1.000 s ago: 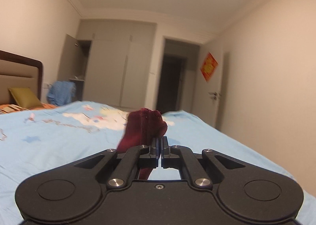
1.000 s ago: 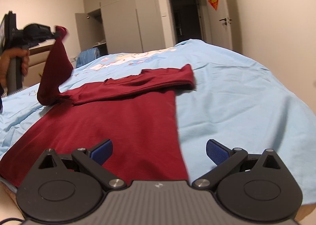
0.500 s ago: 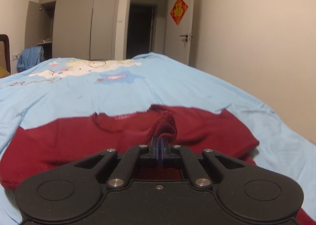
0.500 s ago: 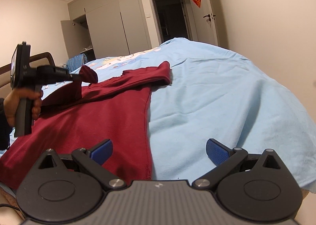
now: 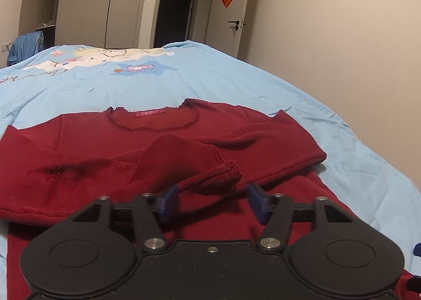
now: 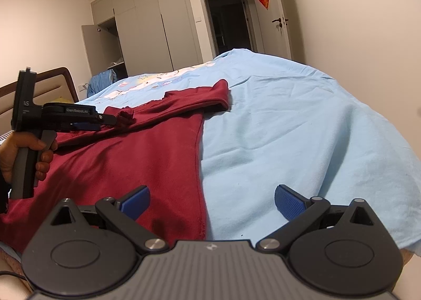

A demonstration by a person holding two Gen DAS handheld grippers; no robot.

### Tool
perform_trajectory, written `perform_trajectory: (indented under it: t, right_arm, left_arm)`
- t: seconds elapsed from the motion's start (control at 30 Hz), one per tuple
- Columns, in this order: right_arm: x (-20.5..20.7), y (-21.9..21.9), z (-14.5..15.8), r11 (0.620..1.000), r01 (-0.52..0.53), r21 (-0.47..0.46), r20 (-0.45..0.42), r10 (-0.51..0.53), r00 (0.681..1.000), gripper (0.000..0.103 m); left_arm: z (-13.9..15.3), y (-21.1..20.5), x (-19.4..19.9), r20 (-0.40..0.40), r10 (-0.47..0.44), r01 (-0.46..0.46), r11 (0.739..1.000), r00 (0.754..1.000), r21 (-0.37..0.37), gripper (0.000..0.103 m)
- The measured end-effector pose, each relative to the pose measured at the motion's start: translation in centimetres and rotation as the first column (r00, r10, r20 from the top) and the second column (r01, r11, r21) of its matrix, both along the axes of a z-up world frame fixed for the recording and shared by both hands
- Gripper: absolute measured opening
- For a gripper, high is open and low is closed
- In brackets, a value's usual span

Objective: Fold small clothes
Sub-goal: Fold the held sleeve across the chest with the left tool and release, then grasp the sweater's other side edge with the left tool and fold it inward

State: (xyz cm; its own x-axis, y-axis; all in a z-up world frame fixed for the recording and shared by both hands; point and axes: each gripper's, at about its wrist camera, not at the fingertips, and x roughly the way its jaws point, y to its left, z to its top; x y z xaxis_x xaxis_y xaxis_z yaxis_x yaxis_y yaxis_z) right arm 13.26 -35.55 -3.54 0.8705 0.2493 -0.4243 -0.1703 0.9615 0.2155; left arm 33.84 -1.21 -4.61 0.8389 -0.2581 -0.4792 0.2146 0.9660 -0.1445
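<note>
Left wrist view: left gripper spread, sleeve cuff between its fingers, contact unclear.
Right wrist view: right gripper spread, empty.
Red shirt: flat on bed, near hem hidden.

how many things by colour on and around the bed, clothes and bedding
dark red: 1, the shirt
light blue: 1, the bedspread
darker blue: 1, the cloth by the wardrobe
total: 3

Shirt hem (near edge) hidden behind right gripper.
</note>
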Motion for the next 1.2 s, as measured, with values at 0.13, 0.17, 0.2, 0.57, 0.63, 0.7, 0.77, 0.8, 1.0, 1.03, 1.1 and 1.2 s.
perform_trajectory:
  t: [0.13,0.17,0.2,0.57,0.63,0.7,0.77,0.8,1.0,1.03,1.1,1.2]
  right_arm:
    - [0.1,0.2,0.0,1.0,-0.003,-0.005,-0.005,0.003,1.0,0.103]
    - [0.2,0.2,-0.1,1.0,-0.004,-0.005,-0.006,0.004,1.0,0.103]
    - [0.1,0.3,-0.1,1.0,-0.006,-0.005,-0.007,0.006,1.0,0.103]
    - [1.5,2.2,0.5,0.998,-0.067,0.015,-0.001,0.067,0.998,0.103]
    - [2.2,2.8,0.9,0.995,-0.092,0.022,0.008,0.092,0.996,0.103]
    - [3.0,3.6,1.5,0.992,-0.121,0.03,0.021,0.12,0.993,0.103]
    - [4.0,4.3,2.2,0.987,-0.152,0.043,0.03,0.151,0.988,0.103]
    - [4.5,4.8,2.5,0.984,-0.169,0.051,0.032,0.167,0.985,0.103]
    - [9.1,8.2,4.2,0.967,-0.242,0.074,0.045,0.239,0.97,0.103]
    - [10.0,8.9,4.4,0.964,-0.253,0.08,0.05,0.249,0.967,0.103]
    - [11.9,10.0,5.1,0.959,-0.269,0.091,0.066,0.263,0.962,0.103]
    - [14.9,11.8,6.0,0.951,-0.285,0.116,0.084,0.277,0.957,0.103]
  left_arm:
    - [0.6,1.3,-1.7,0.013,0.045,-0.046,0.999,0.999,0.018,0.085]
    - [0.8,1.9,-2.3,0.013,0.062,-0.063,0.998,0.998,0.019,0.087]
    - [0.9,2.6,-2.7,0.01,0.082,-0.082,0.996,0.997,0.019,0.088]
    - [1.0,12.9,-6.2,-0.029,0.461,-0.459,0.886,0.887,0.065,0.102]
    - [1.1,14.9,-6.5,-0.042,0.508,-0.506,0.861,0.86,0.053,0.102]
    - [1.0,16.4,-6.6,-0.048,0.532,-0.529,0.846,0.845,0.065,0.102]
    - [0.8,17.5,-6.5,-0.047,0.541,-0.533,0.838,0.84,0.117,0.102]
    - [0.6,17.7,-6.1,-0.046,0.541,-0.53,0.835,0.839,0.151,0.102]
    - [-0.9,19.1,-4.8,-0.059,0.512,-0.492,0.847,0.857,0.2,0.102]
    - [-1.1,19.2,-4.5,-0.05,0.508,-0.488,0.848,0.86,0.207,0.102]
    - [-1.4,19.0,-3.9,-0.021,0.496,-0.478,0.846,0.868,0.235,0.102]
    - [-1.7,18.6,-3.0,0.019,0.484,-0.471,0.841,0.875,0.267,0.1]
